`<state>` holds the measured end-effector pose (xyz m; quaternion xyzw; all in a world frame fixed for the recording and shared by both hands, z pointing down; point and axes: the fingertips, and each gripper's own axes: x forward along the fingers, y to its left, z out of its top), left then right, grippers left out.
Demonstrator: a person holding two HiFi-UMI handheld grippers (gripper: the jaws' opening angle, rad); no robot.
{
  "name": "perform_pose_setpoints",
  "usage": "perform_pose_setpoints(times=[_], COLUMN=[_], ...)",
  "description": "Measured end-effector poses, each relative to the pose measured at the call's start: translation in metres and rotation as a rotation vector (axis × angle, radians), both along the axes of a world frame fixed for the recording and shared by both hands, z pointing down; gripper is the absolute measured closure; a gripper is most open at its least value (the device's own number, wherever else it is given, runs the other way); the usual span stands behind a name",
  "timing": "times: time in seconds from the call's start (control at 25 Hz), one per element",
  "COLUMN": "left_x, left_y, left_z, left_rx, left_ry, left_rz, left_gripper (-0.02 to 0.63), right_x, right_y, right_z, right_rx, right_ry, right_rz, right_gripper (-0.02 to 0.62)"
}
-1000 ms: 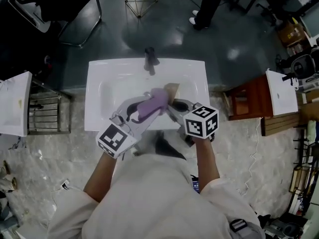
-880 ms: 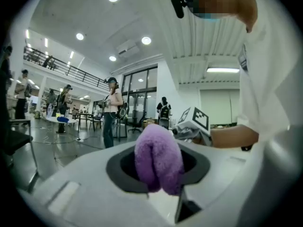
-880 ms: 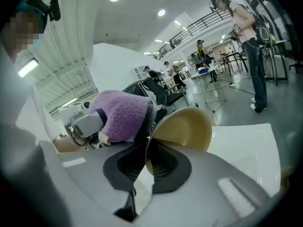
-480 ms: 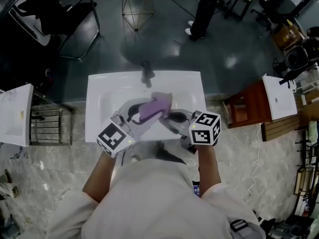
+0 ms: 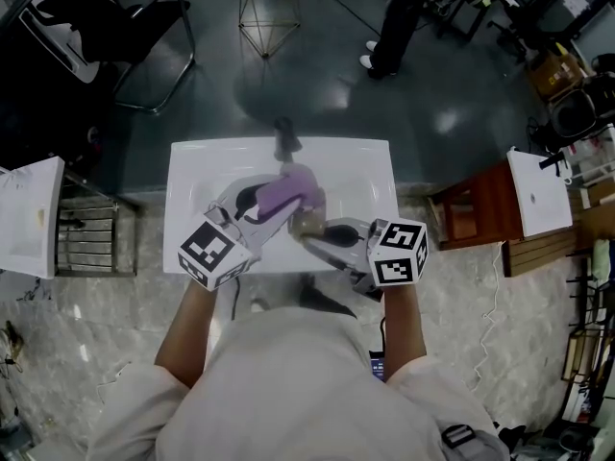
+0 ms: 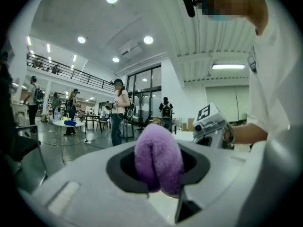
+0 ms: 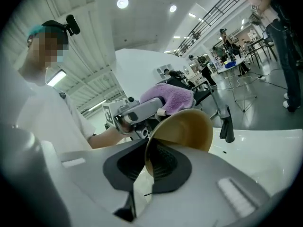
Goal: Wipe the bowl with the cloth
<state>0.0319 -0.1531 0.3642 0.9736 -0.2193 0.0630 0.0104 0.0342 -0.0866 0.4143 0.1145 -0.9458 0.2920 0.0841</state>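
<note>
Both grippers work over a white sink (image 5: 183,209). My left gripper (image 5: 288,195) is shut on a folded purple cloth (image 5: 281,194), which bulges out between its jaws (image 6: 158,157). My right gripper (image 5: 309,227) is shut on the rim of a tan bowl (image 7: 182,129), held on edge with its outside toward the right gripper camera. In the head view only a sliver of the bowl (image 5: 307,225) shows under the cloth. The cloth (image 7: 169,97) sits just above and behind the bowl's top edge in the right gripper view; touching or apart I cannot tell.
A dark faucet (image 5: 284,139) stands at the sink's back edge, close beyond the cloth. A second white basin (image 5: 27,214) is at the left and another (image 5: 540,192) beside a wooden stand at the right. A person stands on the dark floor far beyond (image 5: 392,17).
The left gripper has carried the cloth a little away from me and leftward. The right gripper has drawn toward me and tilted the bowl, which now lies mostly under the cloth.
</note>
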Motion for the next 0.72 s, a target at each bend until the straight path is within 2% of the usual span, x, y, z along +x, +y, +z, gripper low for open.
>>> perform_pose_setpoints(times=[0.12,0.28,0.48,0.72], left_x=[-0.006,-0.010,-0.016,-0.021], left_y=[-0.008,-0.014,-0.017,-0.013], left_z=[0.008,0.024,0.047,0.066], left_rx=[-0.031,-0.088,-0.098,-0.114], left_ry=[0.001,0.012,0.009,-0.010], left_rz=[-0.014,-0.006,0.011,0.026], left_gripper=[0.485,0.485,0.485,0.485], right_x=[0.000,0.000,0.002,0.004], right_y=[0.004,0.007,0.006,0.002], right_z=[-0.004,-0.004,-0.005,-0.017], right_rx=[0.004,-0.006,-0.024,-0.025], right_ry=[-0.021,-0.002,-0.028,-0.107], right_rz=[-0.031,-0.042,-0.044,-0.037], right_gripper=[0.581,0.577,0.577,0.580])
